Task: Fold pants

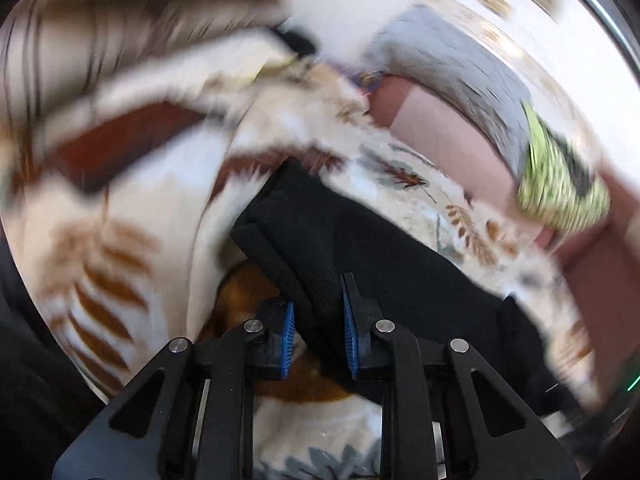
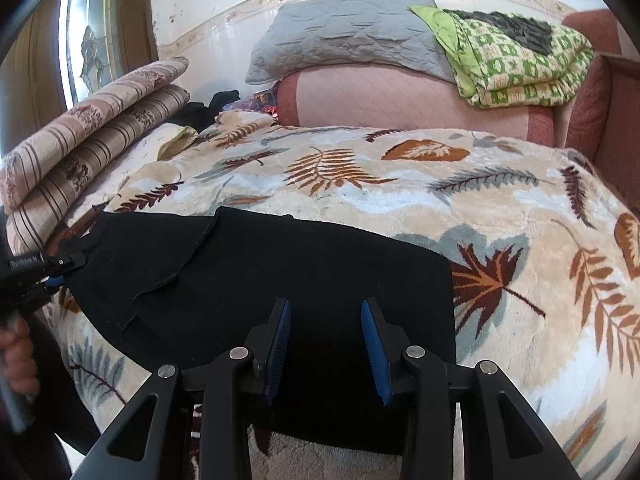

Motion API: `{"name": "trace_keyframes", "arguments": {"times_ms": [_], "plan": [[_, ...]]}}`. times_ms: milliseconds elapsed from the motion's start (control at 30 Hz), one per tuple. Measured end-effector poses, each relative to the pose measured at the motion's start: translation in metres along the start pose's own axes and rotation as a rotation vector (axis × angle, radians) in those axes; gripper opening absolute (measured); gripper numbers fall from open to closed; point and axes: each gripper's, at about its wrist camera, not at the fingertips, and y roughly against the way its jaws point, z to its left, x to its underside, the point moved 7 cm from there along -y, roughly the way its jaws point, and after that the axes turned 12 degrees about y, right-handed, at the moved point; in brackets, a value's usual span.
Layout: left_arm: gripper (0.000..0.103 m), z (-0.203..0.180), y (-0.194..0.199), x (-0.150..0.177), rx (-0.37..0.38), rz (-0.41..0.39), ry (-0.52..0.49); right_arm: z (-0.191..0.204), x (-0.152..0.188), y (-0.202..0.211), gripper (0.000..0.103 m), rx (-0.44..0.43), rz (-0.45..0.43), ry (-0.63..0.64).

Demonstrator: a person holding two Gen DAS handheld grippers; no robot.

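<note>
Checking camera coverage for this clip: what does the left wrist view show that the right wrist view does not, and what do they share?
Only the left wrist view, heavily blurred, shows the left claw from behind, its blue pads pinching a bunched edge of the black pants.

Only the right wrist view shows the right claw open above the pants, not gripping, the striped folded bedding, and a hand holding the left claw's handle.

Both show the pants on the leaf-print blanket, the grey pillow and the green patterned quilt.
</note>
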Motion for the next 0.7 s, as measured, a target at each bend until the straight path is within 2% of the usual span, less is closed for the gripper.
{"name": "trace_keyframes", "arguments": {"times_ms": [167,300,467,567,633,700], "plan": [[0.018,-0.057,0.024,0.004,-0.024,-0.208,-0.319,-0.011,-0.004,0.01,0.035,-0.02,0.001,-0.078],[0.017,-0.101,0.036,0.021,0.025,-0.313,-0.533,-0.026,-0.022,0.029,0.035,-0.044,-0.059,-0.133],[0.014,-0.144,0.051,0.043,0.126,-0.368,-0.684,-0.048,-0.056,0.05,0.035,-0.138,-0.091,-0.156],[0.013,-0.172,0.057,0.061,0.182,-0.38,-0.764,-0.057,-0.068,0.055,0.035,-0.244,-0.082,-0.153],[0.013,-0.194,0.06,0.077,0.228,-0.379,-0.819,-0.064,-0.071,0.057,0.035,-0.352,-0.094,-0.184],[0.013,-0.213,0.061,0.093,0.266,-0.367,-0.861,-0.075,-0.07,0.058,0.035,-0.394,-0.122,-0.25]]}}
